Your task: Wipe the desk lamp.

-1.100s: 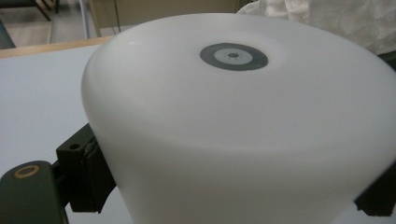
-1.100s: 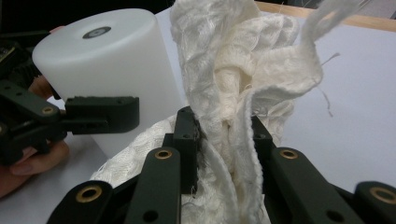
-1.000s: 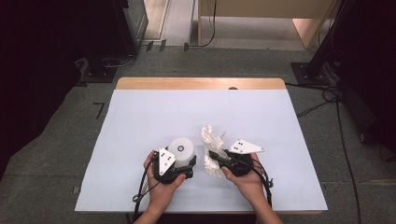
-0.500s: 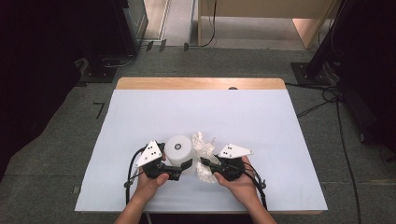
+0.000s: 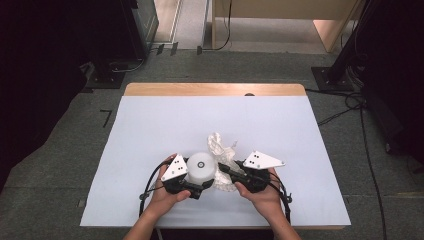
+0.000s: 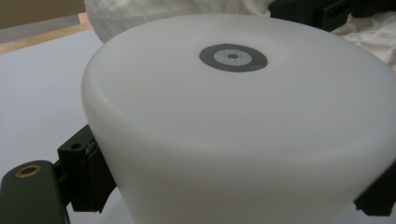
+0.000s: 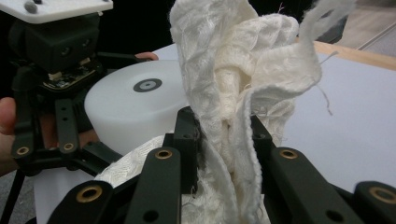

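L gripper [image 5: 196, 186] is clamped on the white tub [image 5: 202, 167], which sits upside down near the front of the white table cover [image 5: 150, 130], jaws pressing its wall from both sides in the left gripper view. R gripper [image 7: 223, 140] is shut on a bunched cream cloth [image 7: 243, 70] just beside the tub, w/ the cloth's loose top flopping over & its lower folds touching the tub. Risk as I read it: thin pinch on a slack fold, so the cloth could slide out, or drag & tip the tub if L grip on that smooth wall slips
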Motion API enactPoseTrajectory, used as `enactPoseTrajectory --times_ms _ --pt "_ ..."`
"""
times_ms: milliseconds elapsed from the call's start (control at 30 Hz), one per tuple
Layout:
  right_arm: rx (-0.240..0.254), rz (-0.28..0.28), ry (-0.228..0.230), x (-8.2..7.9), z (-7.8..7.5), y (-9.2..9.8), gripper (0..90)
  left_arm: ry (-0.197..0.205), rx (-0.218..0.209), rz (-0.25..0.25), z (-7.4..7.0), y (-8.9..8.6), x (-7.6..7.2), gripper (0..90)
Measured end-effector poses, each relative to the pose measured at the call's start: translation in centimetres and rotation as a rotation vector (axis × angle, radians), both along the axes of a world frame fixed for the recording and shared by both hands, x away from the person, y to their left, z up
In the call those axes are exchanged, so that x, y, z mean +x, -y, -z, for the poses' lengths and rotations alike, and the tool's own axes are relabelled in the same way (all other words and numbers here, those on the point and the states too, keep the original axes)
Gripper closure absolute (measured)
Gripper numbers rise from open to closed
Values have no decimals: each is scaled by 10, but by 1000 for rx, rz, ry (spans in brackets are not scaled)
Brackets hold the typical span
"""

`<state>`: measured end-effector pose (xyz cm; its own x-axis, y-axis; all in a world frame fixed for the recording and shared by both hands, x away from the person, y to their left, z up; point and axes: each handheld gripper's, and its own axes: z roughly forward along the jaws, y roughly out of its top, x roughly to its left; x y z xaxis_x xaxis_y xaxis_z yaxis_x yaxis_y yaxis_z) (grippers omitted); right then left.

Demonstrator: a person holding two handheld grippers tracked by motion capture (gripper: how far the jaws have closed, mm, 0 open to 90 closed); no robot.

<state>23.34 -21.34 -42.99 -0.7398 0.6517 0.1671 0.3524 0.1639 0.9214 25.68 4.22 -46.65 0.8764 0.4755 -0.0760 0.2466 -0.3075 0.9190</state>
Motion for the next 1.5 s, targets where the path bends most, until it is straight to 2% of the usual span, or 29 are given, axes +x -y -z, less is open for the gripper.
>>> enactPoseTrajectory --times_ms 167,200,267,300,333,433,533,567,633,667,767,867,1000,1067,1167,1233,1367,1433,1500 --pt "-7 1 -31 3 9 -3 731 -14 -36 -13 -3 -2 0 87" --pt "-36 10 -64 6 19 -6 732 -14 -60 -9 -5 -4 0 87" --pt "-62 1 -100 9 27 -9 731 -11 -73 0 -8 -6 0 87" --pt "-62 1 -100 9 27 -9 731 -11 -73 0 -8 -6 0 87" --pt "-75 0 -115 12 32 -10 731 10 -71 -2 -9 -7 0 87" --pt "-79 7 -119 14 33 -7 730 39 -36 -18 -7 -6 0 87" --pt "-85 20 -109 15 32 -4 729 45 -14 -42 -3 -5 2 86" --pt "-84 39 -109 16 31 1 729 52 9 -58 1 -5 4 86" --pt "-80 53 -105 17 31 6 728 60 25 -63 3 -4 4 86" --pt "-79 58 -112 17 31 7 728 76 49 -66 5 -2 4 86" --pt "-76 64 -109 18 32 9 728 73 45 -78 7 -3 4 84" --pt "-78 63 -106 18 32 8 727 68 67 -133 8 -4 1 23" --pt "-86 68 -100 18 32 8 726 60 33 -240 11 -3 -9 1" --pt "-85 69 -102 18 32 9 726 54 13 -304 11 2 -14 0" --pt "-85 72 -102 18 32 10 726 90 34 -414 9 15 -23 5" --pt "-85 71 -101 18 32 9 726 85 28 -447 8 19 -25 39" --pt "-96 61 -107 18 35 7 725 76 19 -444 7 20 -24 85" --pt "-99 60 -113 18 36 5 724 54 15 -409 5 14 -18 87" --pt "-99 56 -114 18 36 4 724 7 -39 -383 3 5 -12 87"
